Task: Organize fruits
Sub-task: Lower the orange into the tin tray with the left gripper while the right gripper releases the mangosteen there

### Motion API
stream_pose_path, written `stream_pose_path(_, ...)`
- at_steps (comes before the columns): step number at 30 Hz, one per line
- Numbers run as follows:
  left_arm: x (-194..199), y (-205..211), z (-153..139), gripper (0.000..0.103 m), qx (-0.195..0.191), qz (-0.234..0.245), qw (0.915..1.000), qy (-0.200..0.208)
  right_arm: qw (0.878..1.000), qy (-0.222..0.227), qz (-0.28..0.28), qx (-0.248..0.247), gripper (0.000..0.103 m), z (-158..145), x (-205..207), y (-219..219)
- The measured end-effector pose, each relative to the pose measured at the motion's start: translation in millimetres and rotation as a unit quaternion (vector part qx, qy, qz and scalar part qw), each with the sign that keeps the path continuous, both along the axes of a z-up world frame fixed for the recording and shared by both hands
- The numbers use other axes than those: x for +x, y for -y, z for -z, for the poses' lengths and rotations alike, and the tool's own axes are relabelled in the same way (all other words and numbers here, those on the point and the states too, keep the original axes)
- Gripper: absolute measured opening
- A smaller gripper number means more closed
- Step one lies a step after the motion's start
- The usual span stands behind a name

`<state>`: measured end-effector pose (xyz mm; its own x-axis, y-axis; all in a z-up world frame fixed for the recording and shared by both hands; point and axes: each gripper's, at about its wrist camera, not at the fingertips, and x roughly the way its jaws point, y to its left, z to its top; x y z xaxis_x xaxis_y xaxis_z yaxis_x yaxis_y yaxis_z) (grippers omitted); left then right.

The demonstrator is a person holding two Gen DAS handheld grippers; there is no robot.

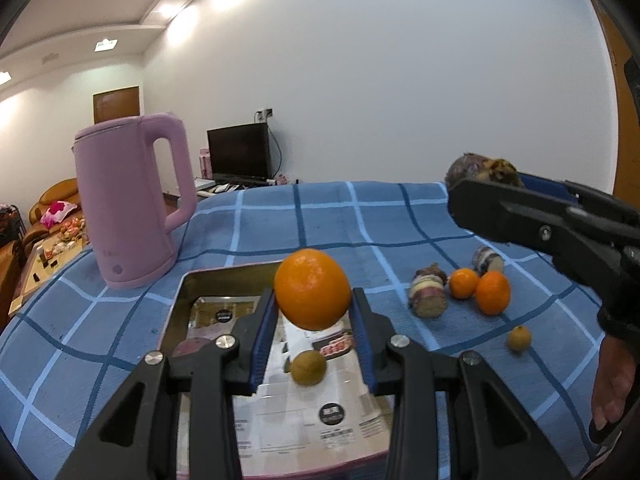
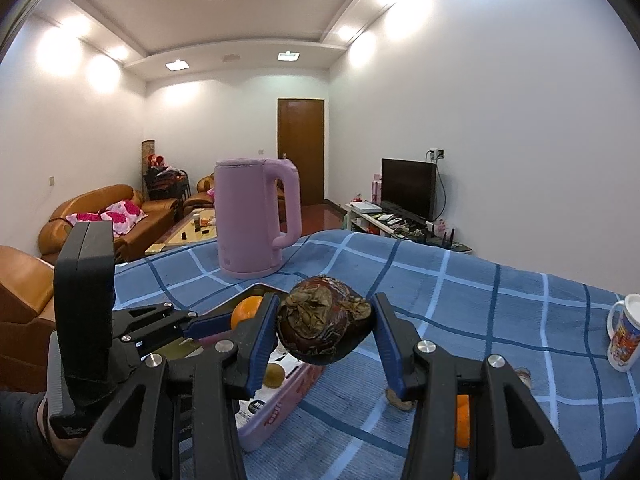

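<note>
My left gripper is shut on a large orange and holds it above a shallow paper-lined tray. A small brown-green fruit lies in the tray. Over the tray's pink wall my right gripper is shut on a dark, wrinkled round fruit. In the right wrist view the left gripper and its orange show at the left. On the checked cloth right of the tray lie two oranges, two cut purple-and-tan pieces and a small yellowish fruit.
A pink kettle stands on the blue checked cloth behind the tray's left corner. A printed mug stands at the cloth's far right. Beyond the table are sofas, a low table and a television.
</note>
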<state>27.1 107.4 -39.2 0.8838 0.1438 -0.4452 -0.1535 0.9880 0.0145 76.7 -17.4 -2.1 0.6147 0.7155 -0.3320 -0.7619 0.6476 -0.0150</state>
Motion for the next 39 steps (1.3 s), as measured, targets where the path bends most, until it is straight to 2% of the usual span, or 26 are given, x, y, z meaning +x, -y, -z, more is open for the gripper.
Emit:
stream_pose_path(19,5.3,-35.3,12.3,0.038,-0.01,-0.031,0.9989,-0.034,0.999,-0.02,-0.03,-0.032,0.049,14.2,10.3,-51.7)
stream_pose_path(39,4.5,-46.6,16.3,0.038,-0.015,-0.031,0.9977,-0.058,0.996,-0.058,-0.035,-0.06,0.049,37.8,30.5,-80.1)
